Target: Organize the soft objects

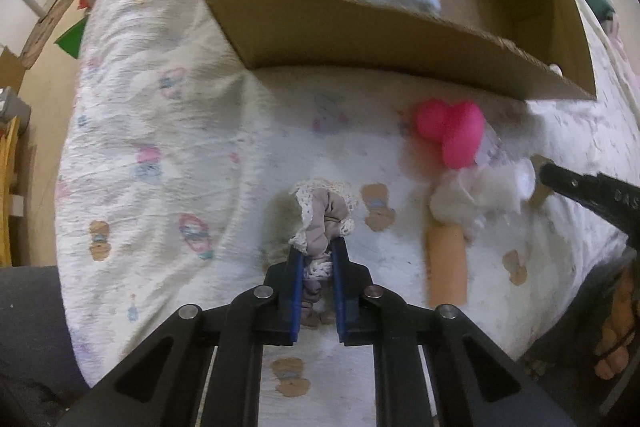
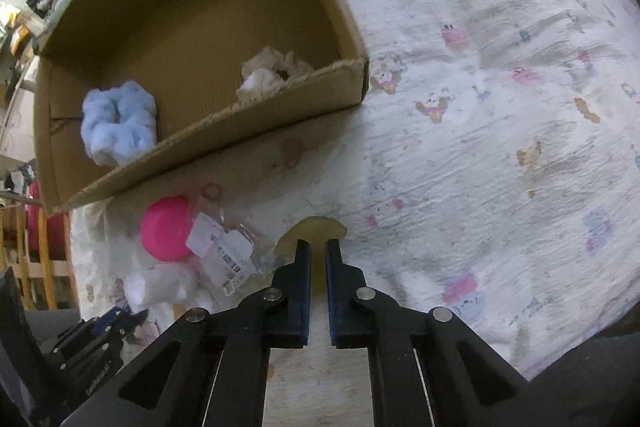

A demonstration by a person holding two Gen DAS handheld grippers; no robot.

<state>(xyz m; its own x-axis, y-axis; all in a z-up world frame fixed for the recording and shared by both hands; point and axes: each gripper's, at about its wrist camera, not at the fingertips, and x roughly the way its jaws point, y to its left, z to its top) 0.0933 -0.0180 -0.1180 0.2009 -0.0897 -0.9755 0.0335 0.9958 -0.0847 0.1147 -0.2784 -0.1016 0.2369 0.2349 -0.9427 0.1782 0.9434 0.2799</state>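
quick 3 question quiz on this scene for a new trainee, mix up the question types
1. True or false: the left gripper is shut on the lace-trimmed scrunchie.
2. Which item already lies in the cardboard box? A) pink round sponge B) blue fluffy scrunchie C) tan tube
3. Fill in: the right gripper is closed on a pale ____ flat piece.

Key:
1. True; its pads pinch the fabric on the patterned sheet.
2. B; the blue fluffy scrunchie is inside, while the pink round sponge and the tan tube lie outside.
3. Yellow.
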